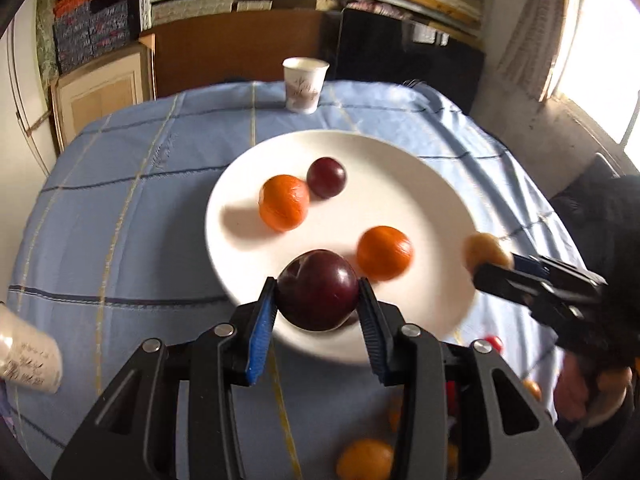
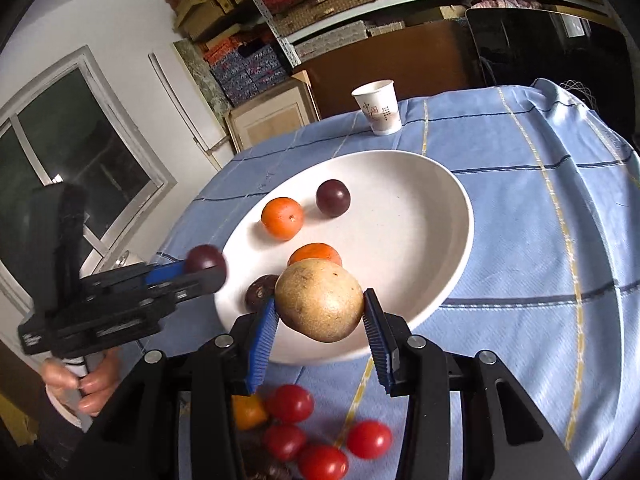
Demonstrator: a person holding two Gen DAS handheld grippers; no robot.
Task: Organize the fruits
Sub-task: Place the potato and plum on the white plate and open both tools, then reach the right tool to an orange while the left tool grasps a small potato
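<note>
A white plate [image 1: 400,160] [image 2: 432,208] on the blue cloth holds two oranges [image 1: 284,202] [image 1: 384,253] and a dark plum [image 1: 326,177]. In the right wrist view another dark fruit [image 2: 260,290] lies on the plate's near side. My left gripper [image 1: 318,292] is shut on a big dark plum [image 1: 318,290] over the plate's near rim; it also shows in the right wrist view [image 2: 206,268]. My right gripper [image 2: 320,306] is shut on a tan round fruit [image 2: 320,300] above the plate's near edge; it also shows in the left wrist view [image 1: 486,258].
A paper cup [image 1: 305,85] [image 2: 378,107] stands at the table's far edge. Another cup [image 1: 28,354] lies at the left. Several cherry tomatoes [image 2: 320,436] and small oranges [image 1: 364,460] lie on the cloth near me. Shelves with boxes stand behind.
</note>
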